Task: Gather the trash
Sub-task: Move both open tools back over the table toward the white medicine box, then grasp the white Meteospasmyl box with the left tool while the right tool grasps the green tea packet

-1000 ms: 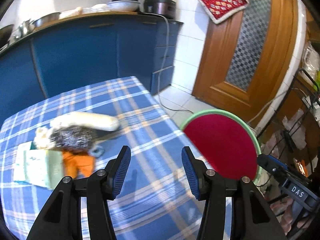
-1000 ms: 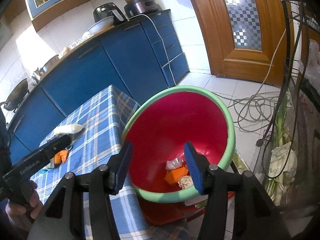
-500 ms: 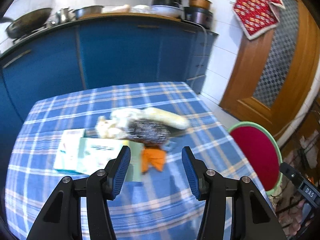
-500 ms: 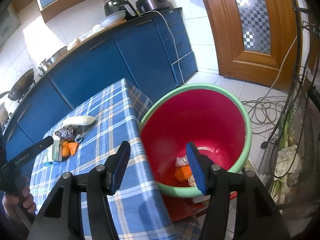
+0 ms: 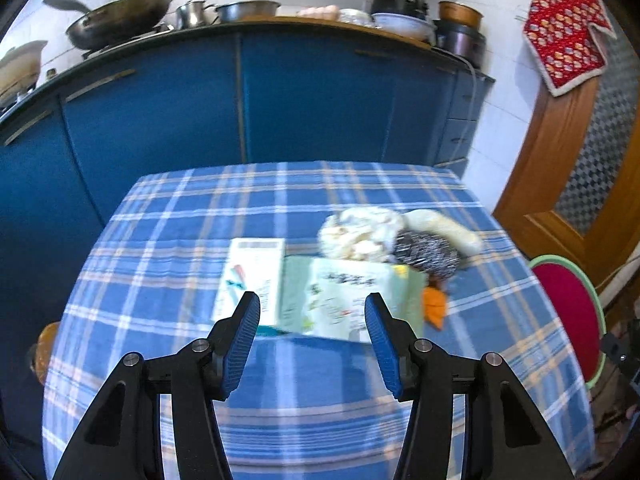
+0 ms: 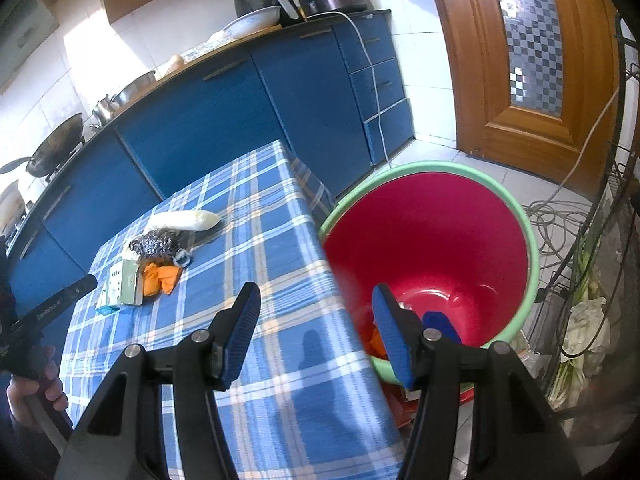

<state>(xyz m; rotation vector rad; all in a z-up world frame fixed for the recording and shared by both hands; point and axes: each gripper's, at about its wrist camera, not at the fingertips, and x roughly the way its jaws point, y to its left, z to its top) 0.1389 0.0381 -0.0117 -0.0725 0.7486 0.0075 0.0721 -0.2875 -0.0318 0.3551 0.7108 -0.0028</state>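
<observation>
A pile of trash lies on the blue plaid table: a pale green carton, a white box, an orange scrap, a dark scrubber, a crumpled white wad and a cream roll. My left gripper is open and empty just in front of the cartons. My right gripper is open and empty over the table's right edge, beside the red bin with a green rim. Orange and blue scraps lie in the bin. The pile also shows in the right wrist view.
Blue kitchen cabinets with pans and pots stand behind the table. A wooden door is at the right. Cables lie on the floor and a wire rack stands beside the bin.
My left gripper has swung left, from the bin side to facing the cartons. My right gripper has shifted left from above the bin to over the table edge.
</observation>
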